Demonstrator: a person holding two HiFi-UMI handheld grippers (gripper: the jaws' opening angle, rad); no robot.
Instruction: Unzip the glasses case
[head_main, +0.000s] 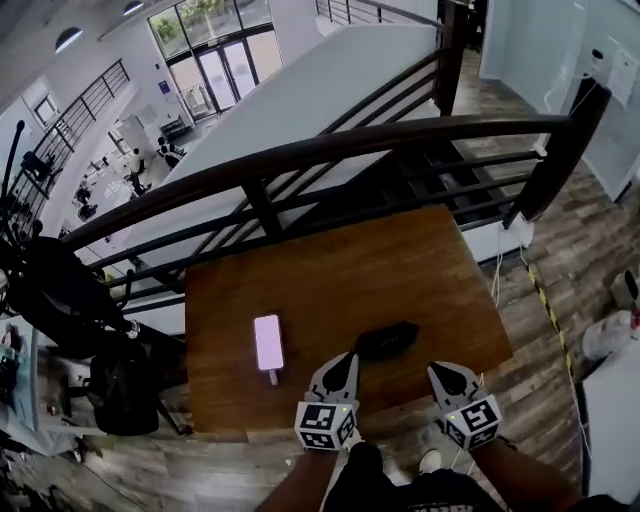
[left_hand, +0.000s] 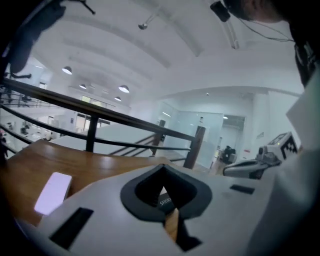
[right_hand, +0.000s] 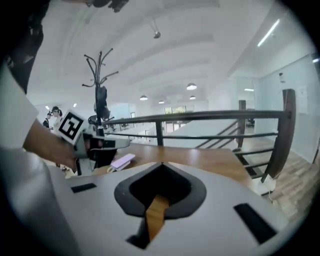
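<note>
The glasses case (head_main: 387, 340) is lying crosswise just ahead of the left tool (head_main: 349, 358), the nearer one; the right tool (head_main: 436, 370) is hovering beside it. Both are clenched, empty.

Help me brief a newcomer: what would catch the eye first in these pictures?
A black oval glasses case lies near the front edge of a brown wooden table, with a pale pink flat rectangular device to its left. The left gripper and right gripper hover shut and empty at that edge.

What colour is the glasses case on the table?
The glasses case is black; the head view shows it best.
</note>
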